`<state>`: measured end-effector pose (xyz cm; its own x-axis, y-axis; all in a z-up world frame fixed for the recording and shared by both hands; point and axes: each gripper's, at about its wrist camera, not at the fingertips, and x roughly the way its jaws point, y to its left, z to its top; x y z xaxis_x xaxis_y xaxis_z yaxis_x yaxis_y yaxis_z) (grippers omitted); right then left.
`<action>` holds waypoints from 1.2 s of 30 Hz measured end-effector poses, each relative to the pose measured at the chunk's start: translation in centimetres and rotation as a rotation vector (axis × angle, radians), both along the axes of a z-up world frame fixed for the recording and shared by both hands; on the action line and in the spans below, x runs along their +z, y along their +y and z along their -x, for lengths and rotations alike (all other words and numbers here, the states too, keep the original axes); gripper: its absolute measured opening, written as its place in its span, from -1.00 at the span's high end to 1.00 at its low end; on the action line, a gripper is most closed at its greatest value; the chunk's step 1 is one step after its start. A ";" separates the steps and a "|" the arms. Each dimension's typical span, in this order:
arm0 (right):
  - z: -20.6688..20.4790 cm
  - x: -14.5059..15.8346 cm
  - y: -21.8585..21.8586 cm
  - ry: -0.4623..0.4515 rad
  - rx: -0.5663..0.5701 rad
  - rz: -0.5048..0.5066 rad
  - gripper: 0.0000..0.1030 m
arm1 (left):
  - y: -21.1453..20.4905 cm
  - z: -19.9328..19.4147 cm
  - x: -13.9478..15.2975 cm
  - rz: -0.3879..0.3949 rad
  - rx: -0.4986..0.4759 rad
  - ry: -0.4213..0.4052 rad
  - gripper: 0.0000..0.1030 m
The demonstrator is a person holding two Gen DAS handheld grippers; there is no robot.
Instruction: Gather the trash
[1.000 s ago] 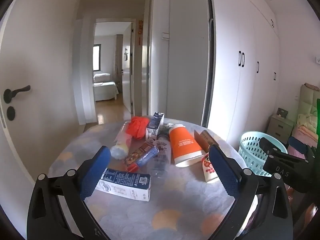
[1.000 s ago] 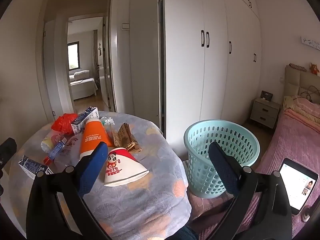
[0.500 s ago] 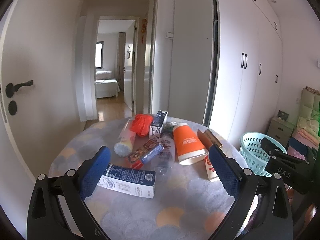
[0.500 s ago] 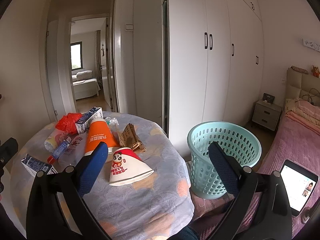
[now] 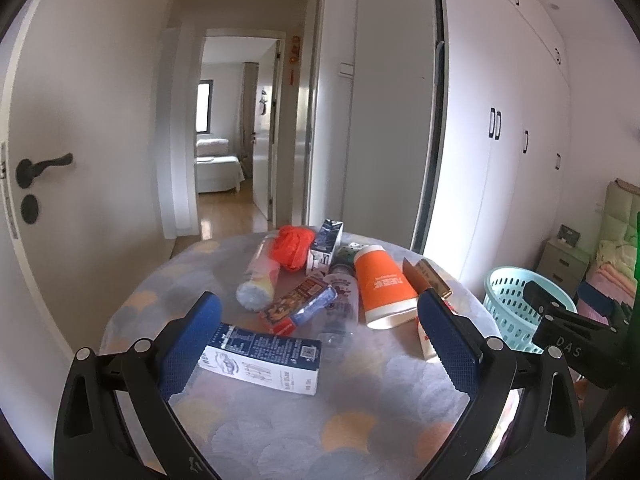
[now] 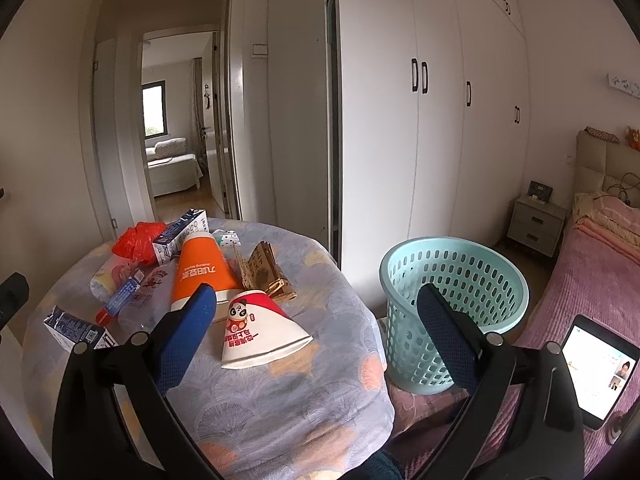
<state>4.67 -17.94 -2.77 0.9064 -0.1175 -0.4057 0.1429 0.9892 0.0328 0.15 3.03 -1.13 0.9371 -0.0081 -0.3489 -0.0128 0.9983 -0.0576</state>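
Blue pads on both claws, both spread wide, nothing pinched. Left claw [image 5: 318, 346] hovers over the near side of the round table [image 5: 280, 432], grey patterned cloth with orange spots. Just ahead of its left pad lies a blue-white carton [image 5: 262, 358], flat, partly behind that pad. Further ahead between the fingers: snack wrapper [image 5: 298, 304], clear bottle [image 5: 340, 304] on its side, orange cup [image 5: 382, 286] on its side with its rim toward the claw. Ahead-left a white tube [image 5: 260, 278]; beyond it a red bag [image 5: 292, 246] and a second carton [image 5: 326, 246], touching each other. Brown packet [image 5: 426, 278] just past the right pad. Off to the right, beyond the table edge, the teal basket [image 5: 510, 306], partly behind the right claw's body. Right claw [image 6: 316, 330] also above the table, toward its right side. Red-white panda cup [image 6: 258, 330] lies on its side between the fingers, nearer the left pad, rim toward the claw. Orange cup [image 6: 202, 270] just behind the left pad, touching the panda cup. Brown packet [image 6: 266, 272] ahead of the panda cup. Basket [image 6: 456, 280] stands on the floor right behind the right pad, upright; cannot tell its contents. Phone [image 6: 598, 364], screen lit, far right on the pink bed [image 6: 592, 272].
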 end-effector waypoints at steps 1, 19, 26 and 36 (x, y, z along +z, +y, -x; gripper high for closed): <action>0.0 0.0 0.0 0.001 0.001 0.000 -0.85 | 0.1 0.1 0.1 0.002 0.004 -0.002 -0.85; -0.2 -0.2 0.6 -0.001 0.030 0.001 -0.85 | 2.8 0.7 1.1 0.007 0.071 -0.014 -0.85; -0.5 -0.2 1.1 -0.004 0.070 -0.003 -0.74 | 7.5 1.2 1.9 0.060 0.148 0.016 -0.85; -4.6 -1.7 1.1 0.082 0.199 -0.065 0.02 | 7.6 -3.3 -3.3 0.227 0.085 0.275 -0.84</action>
<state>9.27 -16.84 -4.47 0.8730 0.0896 -0.4794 -0.0505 0.9943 0.0938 3.47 10.62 -4.48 0.8094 -0.0398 -0.5859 -0.1413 0.9552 -0.2600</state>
